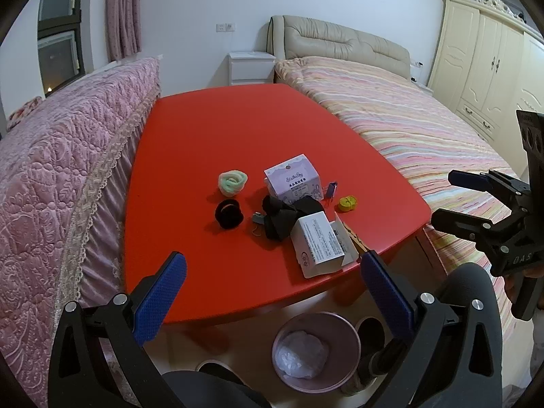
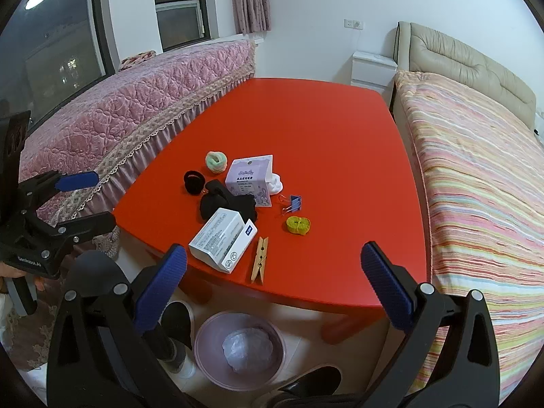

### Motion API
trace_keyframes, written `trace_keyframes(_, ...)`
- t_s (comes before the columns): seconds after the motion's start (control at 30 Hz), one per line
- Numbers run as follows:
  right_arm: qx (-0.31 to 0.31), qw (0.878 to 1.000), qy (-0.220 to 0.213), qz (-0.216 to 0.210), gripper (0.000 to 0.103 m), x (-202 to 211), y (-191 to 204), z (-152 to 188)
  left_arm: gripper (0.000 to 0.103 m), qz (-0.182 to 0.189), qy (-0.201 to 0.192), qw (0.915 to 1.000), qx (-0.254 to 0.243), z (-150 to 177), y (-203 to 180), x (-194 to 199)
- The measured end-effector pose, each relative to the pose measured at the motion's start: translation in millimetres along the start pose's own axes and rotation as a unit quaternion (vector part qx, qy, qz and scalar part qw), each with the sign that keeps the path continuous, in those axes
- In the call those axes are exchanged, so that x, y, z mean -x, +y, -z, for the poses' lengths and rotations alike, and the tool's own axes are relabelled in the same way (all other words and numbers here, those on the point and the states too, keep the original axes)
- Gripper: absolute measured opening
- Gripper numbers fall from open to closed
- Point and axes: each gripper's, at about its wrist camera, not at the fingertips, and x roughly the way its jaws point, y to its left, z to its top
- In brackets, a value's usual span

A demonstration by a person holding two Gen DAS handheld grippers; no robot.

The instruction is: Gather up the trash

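Note:
A red table (image 1: 238,129) (image 2: 323,129) holds a white opened carton (image 1: 321,243) (image 2: 221,238), a purple printed box (image 1: 292,178) (image 2: 250,180), black cloth (image 1: 282,216) (image 2: 224,204), and a crumpled white piece (image 2: 276,183) behind the purple box. A pink bin (image 1: 316,350) (image 2: 239,350) with a clear liner stands on the floor under the near table edge. My left gripper (image 1: 272,292) is open and empty above the near edge; it also shows in the right wrist view (image 2: 90,200). My right gripper (image 2: 273,289) is open and empty; it also shows in the left wrist view (image 1: 452,197).
Also on the table: a green scrunchie (image 1: 232,181), a black scrunchie (image 1: 228,215), a yellow band (image 2: 298,225), a blue binder clip (image 2: 292,203), a wooden clothespin (image 2: 260,259). A pink quilted bed (image 1: 61,176) is on the left, a striped bed (image 2: 482,204) on the right. Shoes (image 2: 176,319) lie by the bin.

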Motion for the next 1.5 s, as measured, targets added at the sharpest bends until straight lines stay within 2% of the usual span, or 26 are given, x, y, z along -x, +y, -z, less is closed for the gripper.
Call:
trace_keyframes(0.43, 0.001, 1.000, 0.005, 0.002, 0.100, -2, -1, 0, 0.098, 0.000, 0.001, 1.0000, -0.001, 1, 0, 1)
trace_keyframes(0.63, 0.002, 1.000, 0.021, -0.001, 0.100, -15, -5, -2, 0.098, 0.001, 0.002, 1.0000, 0.000, 0, 0, 1)
trace_keyframes(0.93, 0.011, 0.995, 0.096, 0.026, 0.100, -66, -11, -2, 0.098, 0.000, 0.003, 1.0000, 0.001, 1, 1, 0)
trace_keyframes(1.23, 0.023, 0.987, 0.155, 0.029, 0.100, -114, -8, 7, 0.097, -0.005, 0.006, 0.9999, 0.008, 4, 6, -1)
trace_keyframes(1.27, 0.025, 0.987, 0.159, 0.028, 0.099, -117, -6, 9, 0.097, -0.005, 0.005, 0.9999, 0.009, 4, 7, 0)
trace_keyframes(1.33, 0.027, 0.985, 0.166, 0.025, 0.080, -122, -4, 11, 0.097, -0.006, 0.006, 0.9999, 0.012, 5, 9, -1)
trace_keyframes(1.4, 0.028, 0.985, 0.171, 0.022, 0.077, -127, -1, 12, 0.097, -0.006, 0.007, 0.9999, 0.013, 5, 9, -2)
trace_keyframes(1.5, 0.035, 0.984, 0.176, 0.014, 0.067, -131, 4, 15, 0.098, -0.006, 0.010, 0.9998, 0.015, 7, 10, -3)
